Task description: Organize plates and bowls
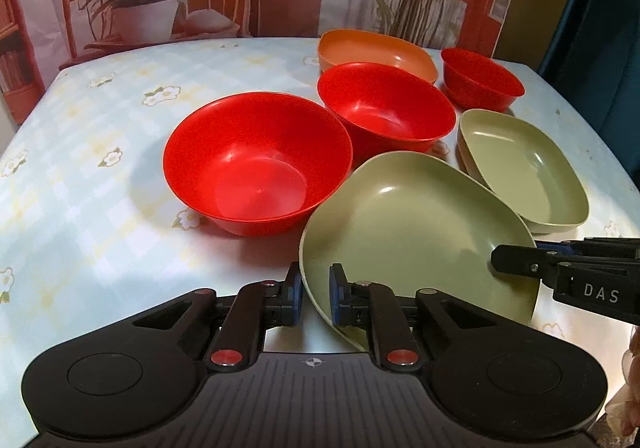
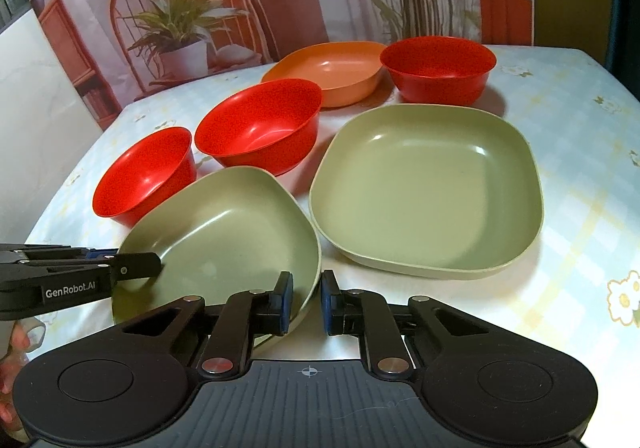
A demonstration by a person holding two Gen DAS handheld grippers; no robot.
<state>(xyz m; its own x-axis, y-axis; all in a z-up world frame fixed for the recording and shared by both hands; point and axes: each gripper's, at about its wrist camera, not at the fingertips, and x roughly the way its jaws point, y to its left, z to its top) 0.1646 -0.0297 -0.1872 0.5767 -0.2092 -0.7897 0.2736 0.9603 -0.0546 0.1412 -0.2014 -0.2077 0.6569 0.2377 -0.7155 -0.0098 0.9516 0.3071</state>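
A: As I read both wrist views, every dish sits empty on the desk [image 1: 100, 168]: three red bowls, large [image 1: 256, 164], middle [image 1: 384, 108], small [image 1: 482, 78]; an orange plate [image 1: 376, 52] at the back; a green plate [image 2: 428, 188] flat, to the right.

B: Edges and room?

A: Bare cloth lies left of the large bowl. The second green plate [image 1: 412, 216] is tilted, near edge raised, close to the large bowl and the flat plate.

B: Claws?

A: My left claw [image 1: 316, 298] straddles that plate's near rim, pads almost touching. My right claw [image 2: 306, 302] brackets its right rim, slightly parted. Firm grip: cannot tell.
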